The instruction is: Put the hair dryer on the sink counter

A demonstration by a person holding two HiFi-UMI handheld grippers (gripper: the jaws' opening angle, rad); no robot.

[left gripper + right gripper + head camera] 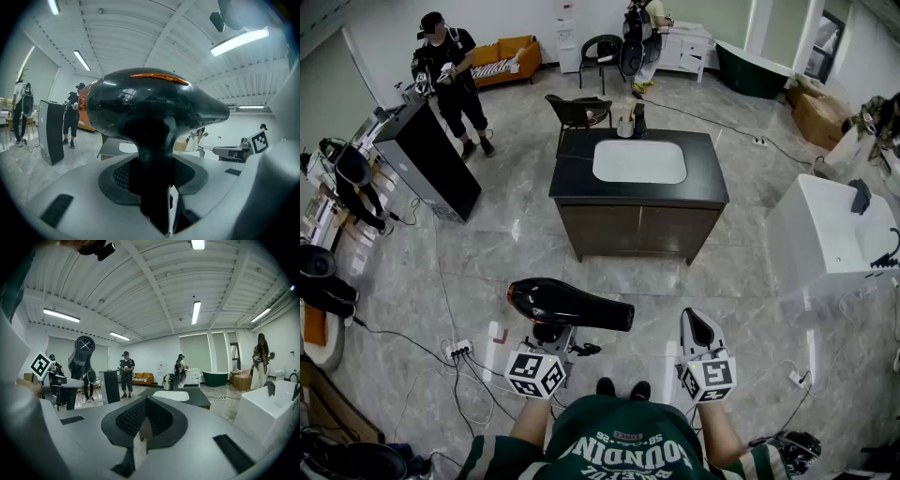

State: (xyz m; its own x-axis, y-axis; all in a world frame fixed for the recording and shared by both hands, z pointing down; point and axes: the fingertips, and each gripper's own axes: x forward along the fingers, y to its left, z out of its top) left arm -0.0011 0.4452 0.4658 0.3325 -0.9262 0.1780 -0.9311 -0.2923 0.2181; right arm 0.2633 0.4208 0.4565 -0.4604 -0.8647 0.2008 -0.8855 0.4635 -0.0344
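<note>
One hair dryer [572, 305] sits clamped in the left gripper [550, 335].

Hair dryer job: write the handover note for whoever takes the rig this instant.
Left gripper: shut on the handle of the hair dryer, nozzle pointing right in the head view.
Right gripper: shut, empty.
Sink counter: some way ahead, dark top free on both sides of the basin.
Done: dryer in hand.
Left: carry it over and set it on the counter.

sink counter [705, 184] with two small containers [626, 125]
</note>
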